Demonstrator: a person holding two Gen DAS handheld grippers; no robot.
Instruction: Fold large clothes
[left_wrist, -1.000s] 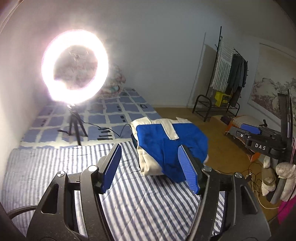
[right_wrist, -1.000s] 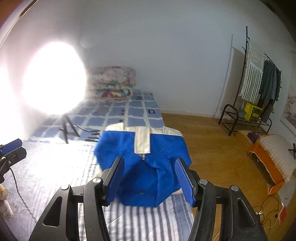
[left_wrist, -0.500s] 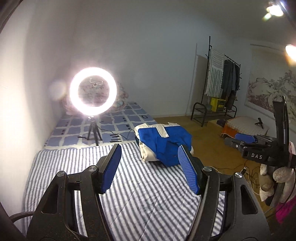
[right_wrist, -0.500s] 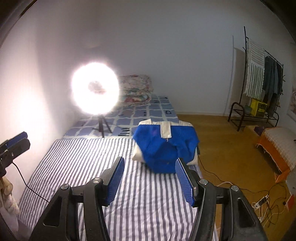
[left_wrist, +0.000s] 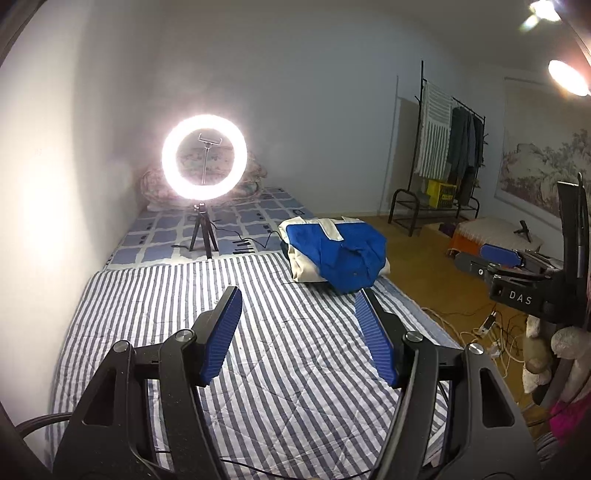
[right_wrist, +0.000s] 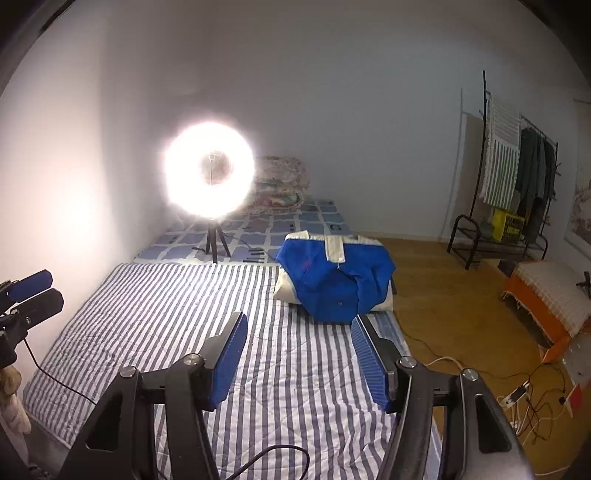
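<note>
Left wrist view: left claw (left_wrist: 295, 314) spread apart, empty, raised over striped bed (left_wrist: 155, 314). Right claw (right_wrist: 297, 339) likewise apart, empty. Folded blue jacket (right_wrist: 334, 284) lies ahead, untouched.

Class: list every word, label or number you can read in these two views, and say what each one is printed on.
"DAS": white letters on the black body of the right gripper, seen from the left wrist.
Yellow crate under the clothes rack: dark markings, too small to read.
Nothing else is legible.

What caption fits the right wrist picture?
Open right gripper above striped bed, folded blue jacket ahead, ring light glowing.
</note>
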